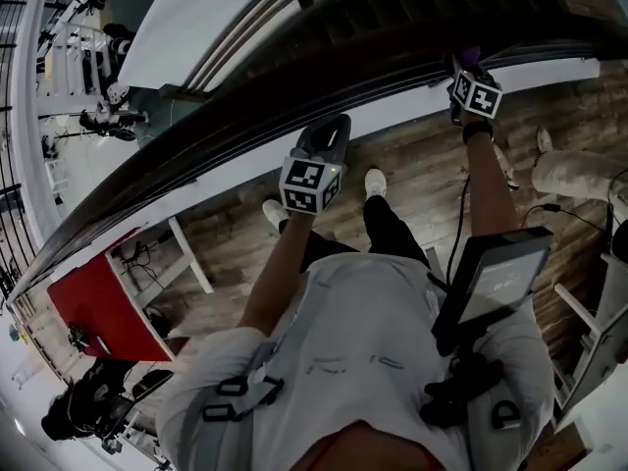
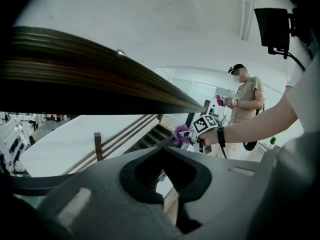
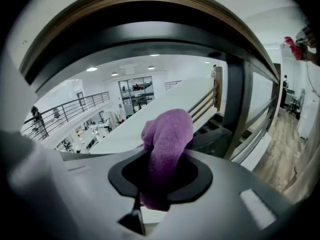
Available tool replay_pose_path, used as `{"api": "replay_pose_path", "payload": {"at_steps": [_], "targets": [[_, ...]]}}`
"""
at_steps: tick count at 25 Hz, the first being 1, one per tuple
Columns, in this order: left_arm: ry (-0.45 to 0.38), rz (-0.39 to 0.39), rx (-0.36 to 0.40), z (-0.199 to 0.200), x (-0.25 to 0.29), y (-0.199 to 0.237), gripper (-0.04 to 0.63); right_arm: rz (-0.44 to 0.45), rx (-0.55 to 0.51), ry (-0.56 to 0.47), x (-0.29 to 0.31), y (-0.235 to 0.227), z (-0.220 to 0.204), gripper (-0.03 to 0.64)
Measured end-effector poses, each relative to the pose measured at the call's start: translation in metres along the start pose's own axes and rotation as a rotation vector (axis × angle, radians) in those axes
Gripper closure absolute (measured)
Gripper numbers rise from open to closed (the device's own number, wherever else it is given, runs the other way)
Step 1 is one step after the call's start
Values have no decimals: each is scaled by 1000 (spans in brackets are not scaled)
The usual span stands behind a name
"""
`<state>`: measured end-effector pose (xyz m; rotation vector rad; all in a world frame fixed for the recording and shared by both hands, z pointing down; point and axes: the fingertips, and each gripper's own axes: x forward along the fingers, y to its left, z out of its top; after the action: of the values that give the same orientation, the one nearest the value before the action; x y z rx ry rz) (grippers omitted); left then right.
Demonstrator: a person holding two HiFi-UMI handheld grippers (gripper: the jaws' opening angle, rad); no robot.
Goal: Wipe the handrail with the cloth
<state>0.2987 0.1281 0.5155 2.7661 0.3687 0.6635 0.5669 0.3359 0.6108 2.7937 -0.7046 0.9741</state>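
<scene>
Purple cloth (image 3: 167,144), one, clamped in my right hand-held gripper (image 3: 159,186) at the handrail (image 1: 245,116); left hand-held gripper (image 2: 167,184) closed, empty.

In the head view both bare forearms stretch forward, up the frame. The left gripper (image 1: 331,131), at frame centre, has its jaws together with nothing between them. The right gripper (image 1: 468,68), at upper right, is clamped on the purple cloth (image 3: 167,139).
</scene>
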Motion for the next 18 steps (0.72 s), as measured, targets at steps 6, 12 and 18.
{"api": "replay_pose_path", "payload": {"at_steps": [6, 12, 18], "targets": [[-13, 142, -66, -21, -85, 55, 594, 219, -195, 94, -30, 158, -49, 532], [-64, 353, -186, -47, -190, 138, 594, 480, -556, 146, -63, 356, -123, 528], [-132, 600, -333, -96, -318, 212, 595, 783, -768, 149, -88, 554, -188, 526]]}}
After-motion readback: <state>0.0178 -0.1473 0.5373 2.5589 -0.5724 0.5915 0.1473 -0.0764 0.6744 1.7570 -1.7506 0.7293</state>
